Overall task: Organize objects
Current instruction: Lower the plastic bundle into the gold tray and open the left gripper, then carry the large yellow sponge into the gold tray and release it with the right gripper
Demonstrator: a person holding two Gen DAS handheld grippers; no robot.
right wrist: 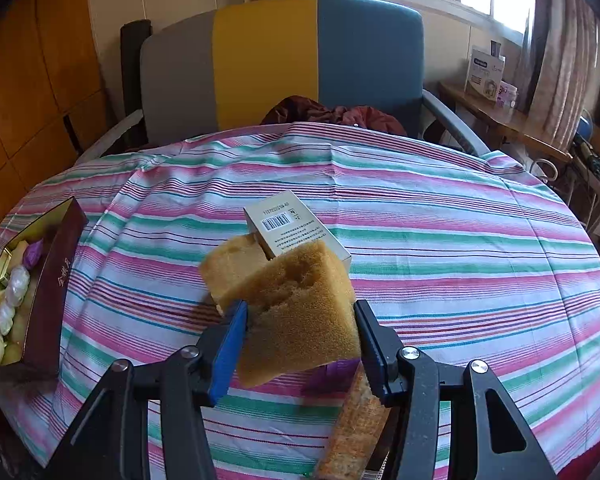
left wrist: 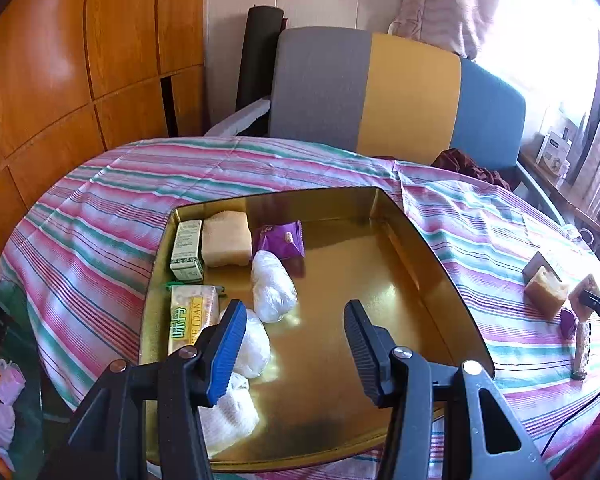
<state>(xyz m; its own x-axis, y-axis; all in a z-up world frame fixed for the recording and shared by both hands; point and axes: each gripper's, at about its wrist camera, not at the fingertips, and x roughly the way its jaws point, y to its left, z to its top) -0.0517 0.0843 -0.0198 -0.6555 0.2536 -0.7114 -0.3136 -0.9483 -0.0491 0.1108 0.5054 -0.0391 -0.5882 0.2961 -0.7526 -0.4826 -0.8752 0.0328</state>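
Gold tray (left wrist: 412, 240) sits on striped-cloth table (left wrist: 112, 216), its left side filling up: a small box (left wrist: 187, 250) and a tan sponge (left wrist: 225, 238) at the far corner, a purple packet (left wrist: 279, 238) just beside the sponge, a yellow snack pack (left wrist: 192, 316) nearer the camera, plus white wrapped bundles (left wrist: 272, 286) running down toward the near edge. Right half of tray is bare gold. Left gripper (left wrist: 296, 344) hangs over the tray, jaws spread w/ nothing between them.

Over on the cloth, well apart from the tray, right gripper (right wrist: 300, 344) pinches a brown sponge (right wrist: 296, 312) between both pads, lifted clear of the table. Behind it, a second sponge (right wrist: 230, 264) lies touching a barcode box (right wrist: 288, 226). A cracker pack (right wrist: 356, 428) and a purple wrapper (right wrist: 332, 374) lie under the gripper. From the right wrist view the tray's maroon wall (right wrist: 54, 292) shows at far left, w/ pale bundles inside. Three-colour chair (right wrist: 276, 56) stands behind the table.
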